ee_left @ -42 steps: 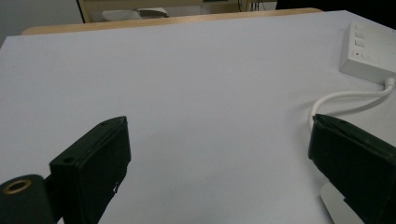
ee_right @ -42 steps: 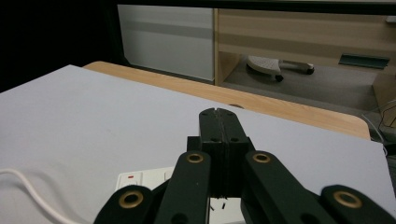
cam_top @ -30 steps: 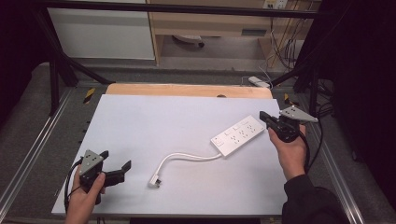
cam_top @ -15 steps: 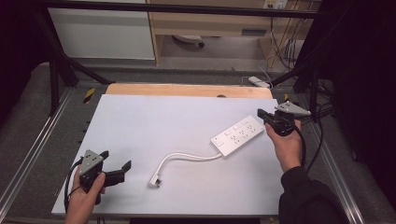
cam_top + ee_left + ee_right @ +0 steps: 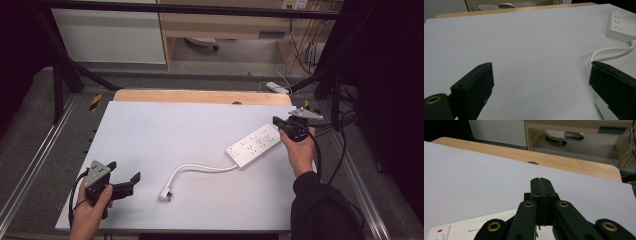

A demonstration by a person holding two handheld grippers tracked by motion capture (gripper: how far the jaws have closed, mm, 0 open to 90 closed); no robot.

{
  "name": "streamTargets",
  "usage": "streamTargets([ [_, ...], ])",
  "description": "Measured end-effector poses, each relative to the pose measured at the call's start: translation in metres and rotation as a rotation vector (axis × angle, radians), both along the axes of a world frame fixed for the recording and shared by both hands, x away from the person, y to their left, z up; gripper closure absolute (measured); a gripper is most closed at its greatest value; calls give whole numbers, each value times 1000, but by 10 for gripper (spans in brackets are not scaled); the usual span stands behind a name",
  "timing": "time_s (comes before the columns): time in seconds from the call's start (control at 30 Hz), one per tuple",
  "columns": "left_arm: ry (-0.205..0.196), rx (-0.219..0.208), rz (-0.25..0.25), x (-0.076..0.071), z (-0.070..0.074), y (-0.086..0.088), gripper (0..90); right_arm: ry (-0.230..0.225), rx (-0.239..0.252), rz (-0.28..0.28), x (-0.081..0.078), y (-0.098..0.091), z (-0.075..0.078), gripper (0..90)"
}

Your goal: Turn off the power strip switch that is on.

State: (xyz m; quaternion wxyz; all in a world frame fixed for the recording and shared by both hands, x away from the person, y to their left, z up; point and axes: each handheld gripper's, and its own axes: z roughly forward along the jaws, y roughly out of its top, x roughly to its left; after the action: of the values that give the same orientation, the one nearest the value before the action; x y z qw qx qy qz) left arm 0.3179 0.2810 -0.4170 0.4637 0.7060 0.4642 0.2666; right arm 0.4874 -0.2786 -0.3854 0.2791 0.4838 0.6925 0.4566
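Observation:
A white power strip (image 5: 254,144) lies at an angle on the right half of the white table top (image 5: 175,130). Its white cable (image 5: 200,169) curves left to a plug (image 5: 166,194) near the table's middle front. My right gripper (image 5: 276,121) hovers over the strip's far right end, jaws shut together with nothing between them (image 5: 540,182). The strip's switch end (image 5: 456,228) shows just below those jaws. My left gripper (image 5: 125,181) rests at the front left corner, jaws wide open and empty; the strip's near end (image 5: 621,25) and cable (image 5: 610,51) lie ahead of it to the right.
A wooden board edge (image 5: 200,96) runs along the table's back. Metal frame rails (image 5: 35,165) flank both sides. Another power strip (image 5: 276,88) and cables lie on the floor at the back right. A white cabinet (image 5: 107,37) stands behind.
My right gripper has moved slightly up and away from me over the strip's right end. The left gripper, strip and cable have stayed put.

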Motion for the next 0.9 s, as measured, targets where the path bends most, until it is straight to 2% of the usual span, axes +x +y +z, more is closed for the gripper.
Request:
streamTargets([
  [0.37, -3, -4, -1, 0, 0, 0, 58, 41, -14, -10, 12, 6, -15, 900],
  [0.9, -4, -6, -4, 0, 1, 0, 57, 71, -22, -12, 21, 12, -28, 900],
])
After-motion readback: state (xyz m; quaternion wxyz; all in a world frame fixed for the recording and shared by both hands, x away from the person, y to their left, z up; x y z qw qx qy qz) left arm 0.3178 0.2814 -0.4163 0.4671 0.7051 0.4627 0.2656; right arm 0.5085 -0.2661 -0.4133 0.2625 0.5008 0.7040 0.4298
